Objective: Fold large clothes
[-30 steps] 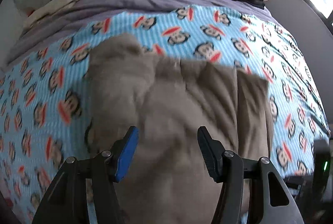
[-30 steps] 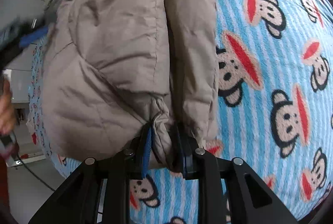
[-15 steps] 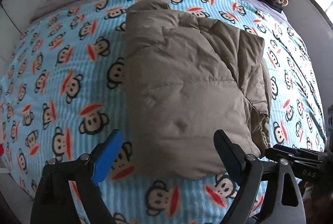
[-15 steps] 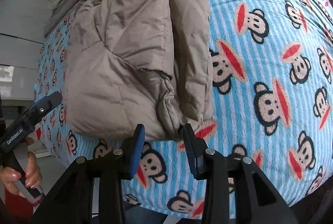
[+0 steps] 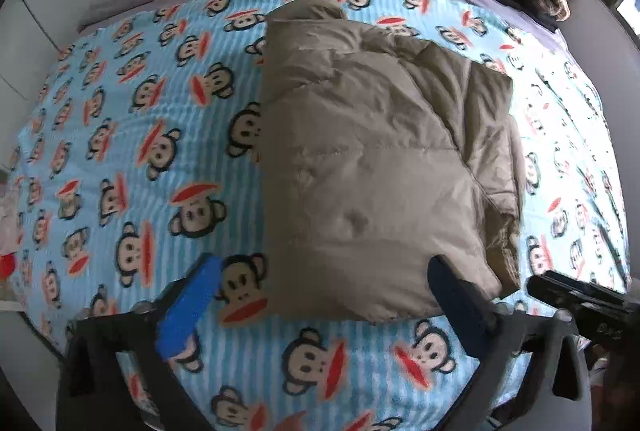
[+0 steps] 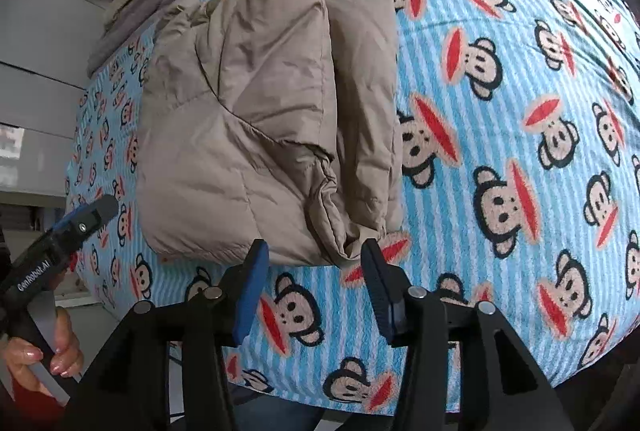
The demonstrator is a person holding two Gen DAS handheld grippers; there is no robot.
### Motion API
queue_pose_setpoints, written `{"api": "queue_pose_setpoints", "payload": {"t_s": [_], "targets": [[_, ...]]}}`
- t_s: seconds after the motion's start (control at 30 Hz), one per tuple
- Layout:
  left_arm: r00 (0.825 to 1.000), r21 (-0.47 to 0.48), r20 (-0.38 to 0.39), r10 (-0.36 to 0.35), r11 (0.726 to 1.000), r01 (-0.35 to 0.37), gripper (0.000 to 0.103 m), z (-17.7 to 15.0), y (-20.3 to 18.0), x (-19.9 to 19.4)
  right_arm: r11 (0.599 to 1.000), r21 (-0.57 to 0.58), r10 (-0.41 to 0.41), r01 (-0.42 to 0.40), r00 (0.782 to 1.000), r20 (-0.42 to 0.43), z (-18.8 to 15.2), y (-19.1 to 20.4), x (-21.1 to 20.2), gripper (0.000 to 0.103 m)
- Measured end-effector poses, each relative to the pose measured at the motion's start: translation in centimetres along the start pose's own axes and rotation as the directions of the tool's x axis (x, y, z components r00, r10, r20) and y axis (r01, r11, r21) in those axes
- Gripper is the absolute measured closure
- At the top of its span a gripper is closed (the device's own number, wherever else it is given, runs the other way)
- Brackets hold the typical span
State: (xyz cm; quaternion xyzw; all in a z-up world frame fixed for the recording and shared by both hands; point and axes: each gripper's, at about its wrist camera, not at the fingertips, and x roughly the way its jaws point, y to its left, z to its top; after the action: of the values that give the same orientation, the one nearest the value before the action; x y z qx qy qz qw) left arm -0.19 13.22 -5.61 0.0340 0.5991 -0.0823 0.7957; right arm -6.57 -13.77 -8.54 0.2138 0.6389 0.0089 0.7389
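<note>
With the folded jacket (image 5: 372,167) released at frame centre on the blanket (image 5: 120,151), and the left gripper (image 5: 324,295) and right gripper (image 6: 312,283) both opening on nothing, the puffy layers may spring apart unrestrained.

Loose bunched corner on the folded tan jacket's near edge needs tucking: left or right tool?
Right, probably. The right tool sits directly before the bunched corner of the tan jacket, jaws opening, nothing between them. The left tool faces the smoother left part of the near edge, farther off.
</note>
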Motion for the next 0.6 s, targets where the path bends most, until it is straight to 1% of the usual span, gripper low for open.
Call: {"api": "queue_pose_setpoints", "payload": {"t_s": [0.13,0.3,0.37,0.47,0.5,0.53,0.6], "targets": [[1.000,0.001,0.024,0.016,1.000,-0.016,0.000,-0.3,0.1,-0.7,1.000,-0.002,-0.011,0.012,1.000,0.027,0.3,0.3,-0.8,0.043],[0.993,0.005,0.081,0.082,0.997,-0.083,0.000,-0.4,0.2,-2.2,0.999,-0.020,-0.036,0.038,0.996,0.080,0.5,0.9,-2.5,0.037],[0.993,-0.005,0.095,0.072,0.997,-0.072,0.000,-0.3,0.5,-2.7,0.998,-0.033,-0.056,0.060,0.992,0.110,0.7,1.5,-3.2,0.023],[0.994,-0.017,0.089,0.059,0.998,-0.058,0.000,-0.2,0.8,-3.1,0.991,-0.070,-0.097,0.111,0.979,0.182,0.8,2.7,-4.7,0.022],[0.994,-0.017,0.095,0.062,0.998,-0.061,0.000,-0.1,0.8,-3.4,0.989,-0.077,-0.106,0.124,0.975,0.197,0.9,3.1,-5.0,0.019],[0.993,-0.017,0.101,0.067,0.998,-0.066,0.000,-0.1,0.8,-3.7,0.987,-0.083,-0.115,0.135,0.970,0.215,0.9,3.5,-5.4,0.013],[0.992,-0.018,0.109,0.067,0.998,-0.065,0.000,-0.1,0.7,-4.2,0.981,-0.095,-0.141,0.171,0.954,0.263,0.8,4.2,-6.3,0.013]]}}
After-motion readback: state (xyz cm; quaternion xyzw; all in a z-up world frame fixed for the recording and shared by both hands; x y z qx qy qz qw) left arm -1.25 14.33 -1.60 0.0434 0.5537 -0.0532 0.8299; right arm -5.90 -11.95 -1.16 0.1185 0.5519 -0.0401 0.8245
